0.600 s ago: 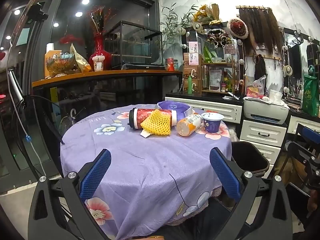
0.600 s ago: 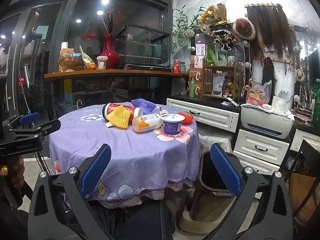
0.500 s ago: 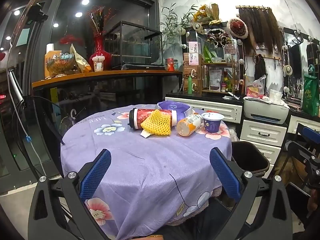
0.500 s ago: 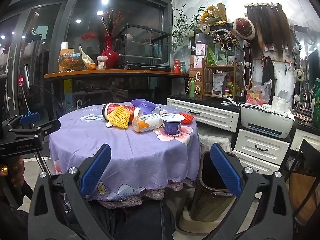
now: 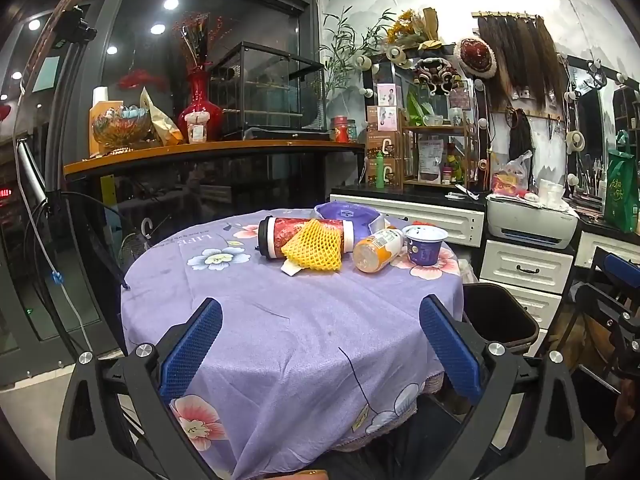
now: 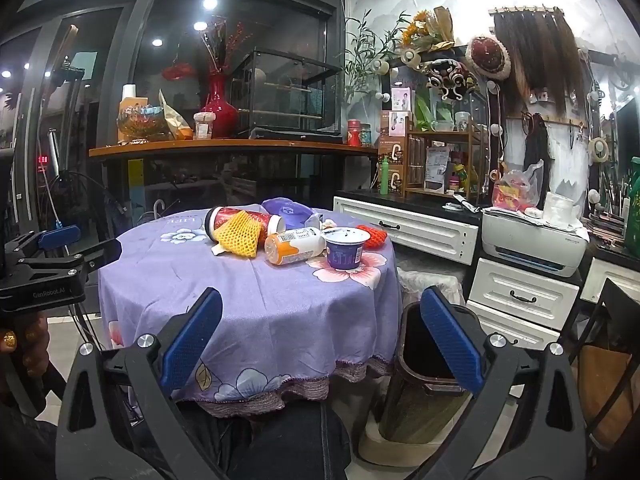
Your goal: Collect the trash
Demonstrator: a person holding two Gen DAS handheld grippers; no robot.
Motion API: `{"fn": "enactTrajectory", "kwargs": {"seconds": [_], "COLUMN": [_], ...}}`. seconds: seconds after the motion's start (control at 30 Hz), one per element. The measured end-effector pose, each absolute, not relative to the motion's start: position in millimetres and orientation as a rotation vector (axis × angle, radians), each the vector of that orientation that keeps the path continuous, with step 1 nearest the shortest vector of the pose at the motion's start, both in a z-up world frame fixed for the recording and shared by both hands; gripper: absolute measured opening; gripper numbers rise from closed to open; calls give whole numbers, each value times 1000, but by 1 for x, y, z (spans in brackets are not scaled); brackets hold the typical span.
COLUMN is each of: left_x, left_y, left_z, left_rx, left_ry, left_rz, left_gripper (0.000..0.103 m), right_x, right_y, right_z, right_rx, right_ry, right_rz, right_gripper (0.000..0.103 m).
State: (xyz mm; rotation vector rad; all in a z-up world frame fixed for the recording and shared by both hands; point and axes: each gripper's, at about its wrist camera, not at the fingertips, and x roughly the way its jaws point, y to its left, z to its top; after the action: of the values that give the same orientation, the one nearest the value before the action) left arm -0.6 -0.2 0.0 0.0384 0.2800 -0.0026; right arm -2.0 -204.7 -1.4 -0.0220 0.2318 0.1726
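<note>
Trash lies at the far side of the round table [image 5: 280,320]: a red cylindrical can [image 5: 280,236] on its side, yellow foam netting [image 5: 314,246] leaning on it, a toppled orange bottle [image 5: 376,244], a purple yogurt cup [image 5: 425,244] and a purple bowl [image 5: 348,214]. In the right wrist view the same can [image 6: 236,220], netting [image 6: 236,234], bottle [image 6: 294,246], cup [image 6: 346,248] and a red net [image 6: 372,236] show. A dark bin [image 6: 428,372] stands right of the table. My left gripper [image 5: 320,344] and right gripper [image 6: 320,344] are both open, empty, well short of the trash.
White drawers [image 6: 524,296] and a printer [image 6: 532,244] stand right of the bin [image 5: 500,316]. A wooden shelf [image 5: 208,148] with a red vase runs behind the table. A person's hand holds the left gripper [image 6: 44,268] at the left edge.
</note>
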Motion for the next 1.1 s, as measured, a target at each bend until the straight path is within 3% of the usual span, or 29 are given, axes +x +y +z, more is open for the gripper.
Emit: {"fn": "enactTrajectory", "kwargs": {"seconds": [1.1], "left_x": [0], "left_y": [2], "left_z": [-2], "left_rx": [39], "left_ry": [279], "left_rz": [-4], "left_gripper": [98], "right_x": [-2], "right_y": [-204], "right_z": [-1], "right_rx": [-24], "right_ry": [233], "right_rz": [172], "right_gripper": [98]}}
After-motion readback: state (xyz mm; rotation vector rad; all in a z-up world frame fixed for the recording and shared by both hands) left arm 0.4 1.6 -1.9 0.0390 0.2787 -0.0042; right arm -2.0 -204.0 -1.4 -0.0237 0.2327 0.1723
